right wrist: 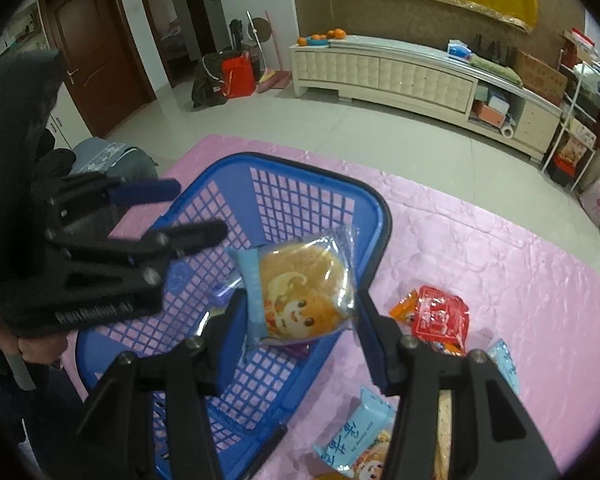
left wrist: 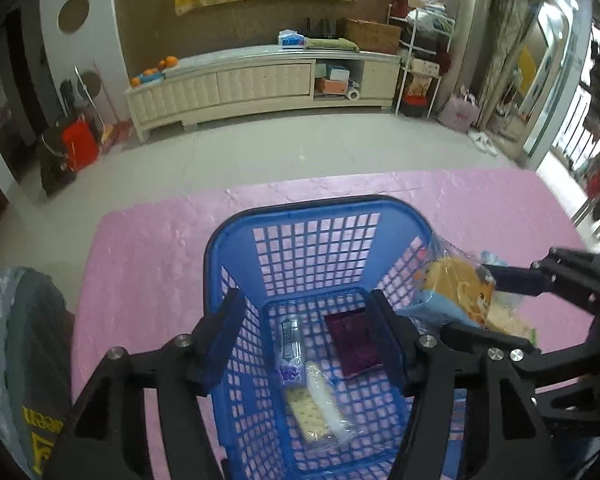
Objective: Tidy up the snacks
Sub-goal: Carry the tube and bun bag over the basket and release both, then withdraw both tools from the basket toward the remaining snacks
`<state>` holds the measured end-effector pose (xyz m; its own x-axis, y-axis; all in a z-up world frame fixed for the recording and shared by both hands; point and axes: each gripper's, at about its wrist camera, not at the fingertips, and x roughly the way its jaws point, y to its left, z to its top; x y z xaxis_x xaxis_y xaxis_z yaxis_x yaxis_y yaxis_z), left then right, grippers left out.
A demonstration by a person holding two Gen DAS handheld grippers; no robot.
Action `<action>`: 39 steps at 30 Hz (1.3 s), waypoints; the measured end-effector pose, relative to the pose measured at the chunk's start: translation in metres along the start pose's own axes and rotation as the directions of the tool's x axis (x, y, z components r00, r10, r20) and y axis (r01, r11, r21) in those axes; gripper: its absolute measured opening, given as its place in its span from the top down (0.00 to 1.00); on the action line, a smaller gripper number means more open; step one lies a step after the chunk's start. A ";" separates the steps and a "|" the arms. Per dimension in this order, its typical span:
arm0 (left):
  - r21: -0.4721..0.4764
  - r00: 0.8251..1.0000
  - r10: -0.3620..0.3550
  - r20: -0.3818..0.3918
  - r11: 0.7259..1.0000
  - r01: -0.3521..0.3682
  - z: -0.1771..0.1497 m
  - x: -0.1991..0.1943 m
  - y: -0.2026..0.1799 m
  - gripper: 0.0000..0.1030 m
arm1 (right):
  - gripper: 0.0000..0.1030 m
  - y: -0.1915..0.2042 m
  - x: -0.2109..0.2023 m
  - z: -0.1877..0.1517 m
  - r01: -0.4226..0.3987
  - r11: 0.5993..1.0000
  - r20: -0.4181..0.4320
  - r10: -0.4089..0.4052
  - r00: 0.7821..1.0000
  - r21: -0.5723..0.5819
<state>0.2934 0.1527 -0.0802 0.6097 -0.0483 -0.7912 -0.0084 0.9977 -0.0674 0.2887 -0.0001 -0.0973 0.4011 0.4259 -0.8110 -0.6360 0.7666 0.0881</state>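
Counting three snacks [left wrist: 324,360] in basket [left wrist: 220,240]

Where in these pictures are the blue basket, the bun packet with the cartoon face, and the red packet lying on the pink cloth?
blue basket [left wrist: 316,208]: left wrist view, far rim.
bun packet [right wrist: 300,292]: right wrist view, middle of wrapper.
red packet [right wrist: 440,314]: right wrist view, middle of its face.

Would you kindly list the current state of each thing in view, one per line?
Blue basket: upright on the pink mat, partly filled.
Cake packet: sealed, gripped by the right tool over the basket.
Left tool: open, empty, above the basket.
Maroon packet: lying flat in the basket.
Grape candy packet: lying in the basket.
Red packet: on the mat, outside the basket.
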 end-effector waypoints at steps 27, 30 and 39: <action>-0.061 0.999 0.050 -0.023 0.997 -0.051 -0.049 -0.037 0.055 0.27 | 0.44 0.064 0.031 0.015 0.099 0.992 -0.068 -0.104 0.992 -0.079; -0.077 0.998 0.052 -0.031 0.996 -0.054 -0.049 -0.035 0.055 0.27 | 0.40 0.065 0.033 0.014 0.117 0.989 -0.070 -0.123 0.990 -0.088; -0.095 0.998 0.042 0.044 0.995 -0.038 -0.052 -0.074 0.048 0.27 | 0.15 0.052 -0.007 0.017 0.071 0.997 0.021 -0.071 0.997 0.029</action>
<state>0.2063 0.2015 -0.0567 0.6432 -0.0044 -0.7656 -0.1066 0.9897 -0.0952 0.2641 0.0446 -0.0774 0.4593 0.3803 -0.8027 -0.5865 0.8085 0.0474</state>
